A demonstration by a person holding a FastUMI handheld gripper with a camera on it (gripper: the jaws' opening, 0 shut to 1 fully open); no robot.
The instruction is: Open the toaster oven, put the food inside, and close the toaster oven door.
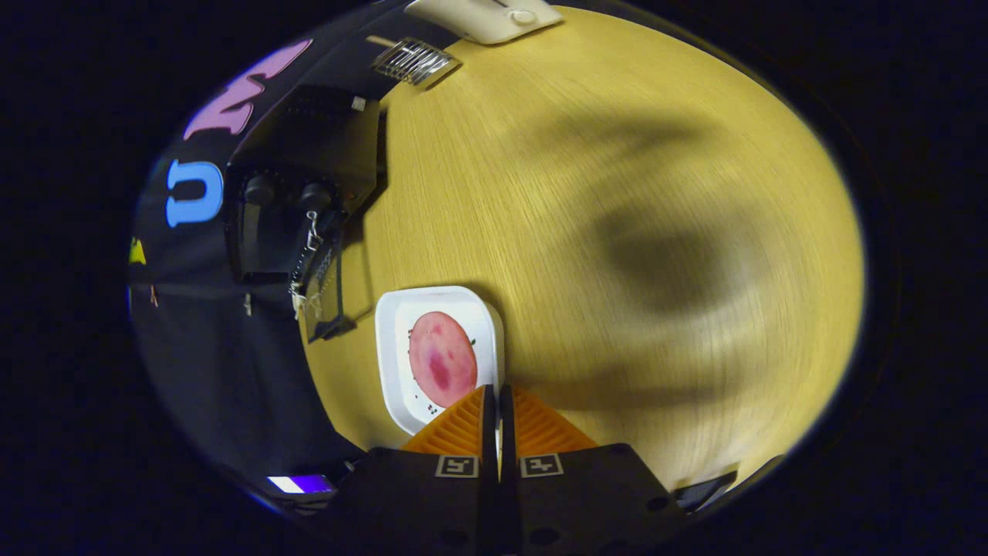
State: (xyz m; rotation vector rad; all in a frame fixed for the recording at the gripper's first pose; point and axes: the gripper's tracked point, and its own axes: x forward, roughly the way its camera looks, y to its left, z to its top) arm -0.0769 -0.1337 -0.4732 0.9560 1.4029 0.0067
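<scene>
Orange ribbed fingers (463,421) of the gripper (498,401) are pressed together with what looks like the rim of the plate (401,371) caught between them at its near side, though the contact itself is hard to make out. That white, glossy, rounded-square plate sits on the pale wood-grain desk (617,193) toward its left edge, carrying the food (441,359), a flat pink disc with darker blotches. Beyond it, at the same edge, stands the oven (301,193), black, boxy, with two knobs; I cannot tell whether its door is open. A thin edge pinch could let the smooth plate tilt or slip, and the slick disc could slide off.
</scene>
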